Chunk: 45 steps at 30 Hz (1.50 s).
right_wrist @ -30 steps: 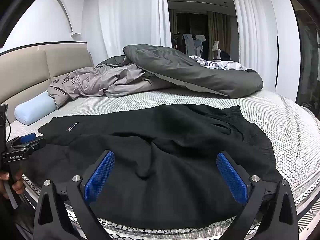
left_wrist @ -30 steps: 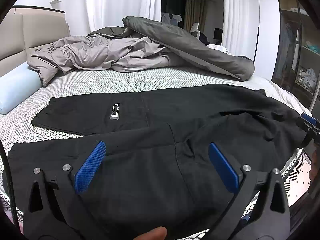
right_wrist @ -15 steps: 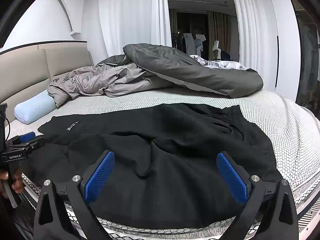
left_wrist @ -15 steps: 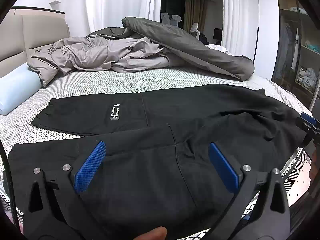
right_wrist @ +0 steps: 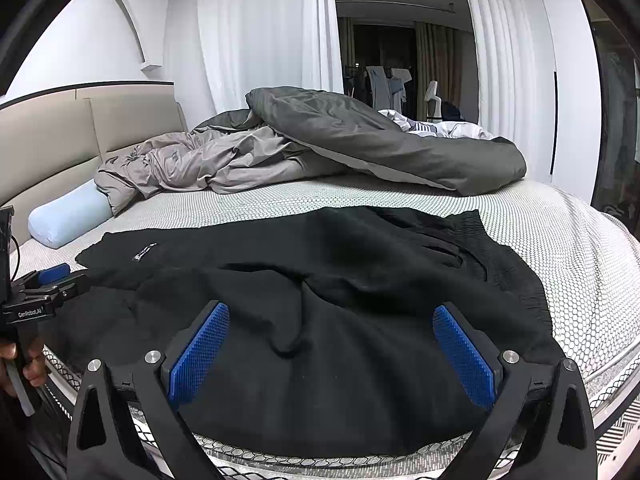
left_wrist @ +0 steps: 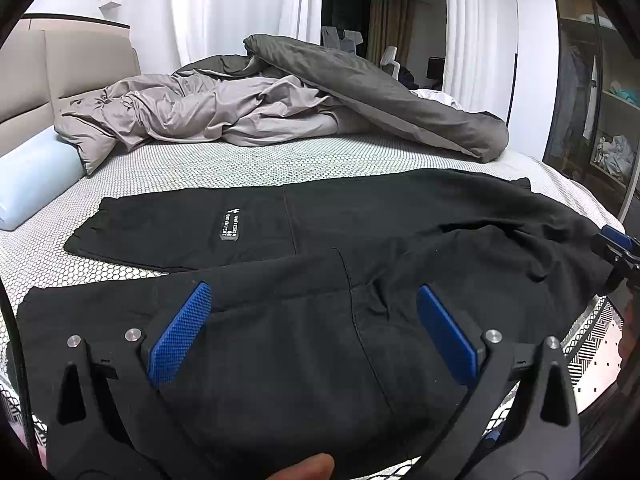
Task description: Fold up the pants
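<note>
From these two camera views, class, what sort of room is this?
Most likely a bedroom: the black pants lie on a bed with a padded headboard, a rumpled duvet and a pale blue bolster.

Label text [left_wrist: 231, 227] on pants [left_wrist: 360, 248] unreadable

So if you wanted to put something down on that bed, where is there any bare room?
A bare strip of mattress runs between the black pants and the rumpled duvet. More lies right of the waistband, and a little by the blue pillow. The near edge is crowded with pants.
</note>
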{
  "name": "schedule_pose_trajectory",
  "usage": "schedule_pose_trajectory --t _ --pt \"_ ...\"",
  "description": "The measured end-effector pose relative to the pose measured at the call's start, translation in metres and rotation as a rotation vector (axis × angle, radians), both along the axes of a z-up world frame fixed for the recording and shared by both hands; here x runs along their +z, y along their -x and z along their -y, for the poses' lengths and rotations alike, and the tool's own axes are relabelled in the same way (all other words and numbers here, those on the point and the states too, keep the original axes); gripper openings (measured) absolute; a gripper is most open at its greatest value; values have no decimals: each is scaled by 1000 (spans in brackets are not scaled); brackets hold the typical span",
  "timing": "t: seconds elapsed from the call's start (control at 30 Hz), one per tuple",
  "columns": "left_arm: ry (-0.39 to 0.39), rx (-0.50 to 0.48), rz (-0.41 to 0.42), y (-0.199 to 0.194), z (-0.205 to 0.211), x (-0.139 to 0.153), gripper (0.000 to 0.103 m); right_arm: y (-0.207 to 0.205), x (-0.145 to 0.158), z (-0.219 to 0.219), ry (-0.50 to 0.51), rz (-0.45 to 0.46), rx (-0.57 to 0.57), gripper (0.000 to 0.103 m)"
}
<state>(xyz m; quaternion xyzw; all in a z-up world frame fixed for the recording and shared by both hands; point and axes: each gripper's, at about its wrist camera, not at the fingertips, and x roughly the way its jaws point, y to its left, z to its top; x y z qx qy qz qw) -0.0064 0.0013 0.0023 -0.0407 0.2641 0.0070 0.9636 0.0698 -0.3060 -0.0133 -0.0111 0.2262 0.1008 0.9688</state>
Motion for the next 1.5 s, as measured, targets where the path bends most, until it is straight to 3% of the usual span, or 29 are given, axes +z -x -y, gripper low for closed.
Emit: schedule_pose_trajectory --t 0.93,1.07,1.33,1.5 --pt "1 -1 2 0 -1 2 102 -1 -1 1 0 -3 1 103" --pt "43 -9 -9 -2 -10 7 102 -4 -1 5 -34 -28 22 103" --pt "62 110 -22 2 -38 0 102 -3 1 17 -48 1 0 103" --pt "170 288 -38 43 -91 -7 102 4 6 23 -24 26 -16 103"
